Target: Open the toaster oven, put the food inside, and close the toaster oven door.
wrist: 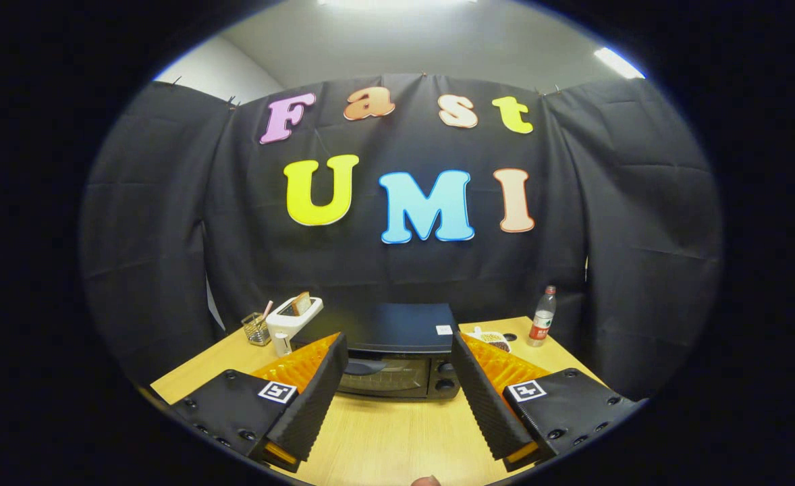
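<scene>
Black oven [397,351] is sitting shut on the table [384,439]. I am holding the gripper [397,368] spread wide before it, grasping nothing.

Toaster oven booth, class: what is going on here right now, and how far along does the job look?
A handheld gripper hangs over the wooden table, its fingers spread open with nothing between them. Just beyond them sits the black toaster oven, its door shut, so opening has not begun. A white toaster stands to the oven's left, a plate of food and a water bottle to its right.
</scene>
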A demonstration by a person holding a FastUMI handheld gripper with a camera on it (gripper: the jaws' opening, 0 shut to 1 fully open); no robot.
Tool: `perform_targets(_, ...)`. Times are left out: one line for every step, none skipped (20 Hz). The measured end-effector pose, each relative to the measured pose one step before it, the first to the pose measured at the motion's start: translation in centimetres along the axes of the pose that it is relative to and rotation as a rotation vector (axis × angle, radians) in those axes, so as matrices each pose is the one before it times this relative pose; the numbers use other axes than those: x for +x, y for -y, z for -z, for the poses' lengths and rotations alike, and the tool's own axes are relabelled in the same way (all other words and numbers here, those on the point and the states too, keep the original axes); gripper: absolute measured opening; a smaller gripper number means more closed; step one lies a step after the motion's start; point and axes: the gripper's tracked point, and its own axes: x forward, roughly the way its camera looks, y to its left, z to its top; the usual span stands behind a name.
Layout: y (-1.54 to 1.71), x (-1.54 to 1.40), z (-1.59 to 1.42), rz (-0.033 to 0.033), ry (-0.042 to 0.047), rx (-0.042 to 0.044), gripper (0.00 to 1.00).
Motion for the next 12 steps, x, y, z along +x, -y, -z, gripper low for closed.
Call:
perform_targets(1.148, -0.910, -0.642, 0.00589, 0.01906, -0.00455, 0.97)
perform_targets(1.105, -0.756, -0.718, 0.01100, 0.01880, -0.00112, 0.97)
perform_targets(0.956, -0.722, -0.705, 0.00781, 0.01728, 0.00061, 0.98)
perform_targets(0.693, -0.633, -0.677, 0.00543, 0.01870, 0.00471, 0.98)
perform_targets(0.651, -0.450, -0.543, 0.00347, 0.01262, 0.00311, 0.98)
perform_targets(0.617, -0.359, -0.618, 0.00610, 0.01555, 0.00153, 0.97)
perform_targets(0.565, -0.314, -0.331, 0.00501, 0.00614, 0.00126, 0.97)
perform_targets(0.581, -0.311, -0.373, 0.00577, 0.00667, 0.00108, 0.97)
perform_targets(0.450, -0.341, -0.364, 0.00478, 0.00708, 0.00137, 0.97)
perform_targets(0.508, -0.195, -0.358, 0.00630, 0.00675, -0.00156, 0.98)
perform_targets(0.540, -0.098, -0.234, 0.01014, 0.00541, 0.00070, 0.98)
perform_targets(0.409, -0.134, -0.269, 0.00361, 0.00332, 0.00260, 0.98)
